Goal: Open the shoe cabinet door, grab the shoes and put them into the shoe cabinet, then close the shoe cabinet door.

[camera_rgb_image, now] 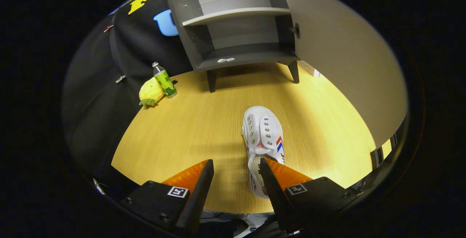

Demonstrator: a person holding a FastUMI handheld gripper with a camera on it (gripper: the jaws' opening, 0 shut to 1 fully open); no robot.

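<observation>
Shoe: Your shoe [263, 136] is a white sneaker with a strap, metal studs and red and blue stripes. It lies flat on the wooden counter [189, 136], toe pointing toward the cabinet.
How it will feel: It looks light and a bit soft on top, so I think it will squash a little when you squeeze. The sole is likely stiffer. It should not break, but the smooth side could slip.
Where to hold: I would take it by the back part, with one finger inside the opening and one outside the wall. Squeezing across the two sides near the heel could work too.
Jaws: Your gripper [236, 165] has its jaws wide apart. They hold nothing. The right finger sits over the heel end of the shoe, and you cannot tell if it touches. The left finger is over bare counter, beside the shoe.
Cabinet: The grey shoe cabinet [236, 27] stands on short legs at the far end of the counter, well beyond the shoe. Its door [338, 56] is swung open to the right. The bottom shelf looks free for the shoe.
Other things: A green bottle [164, 79] and a yellow plush toy [150, 92] sit touching each other, left of the cabinet, well apart from the shoe.
</observation>
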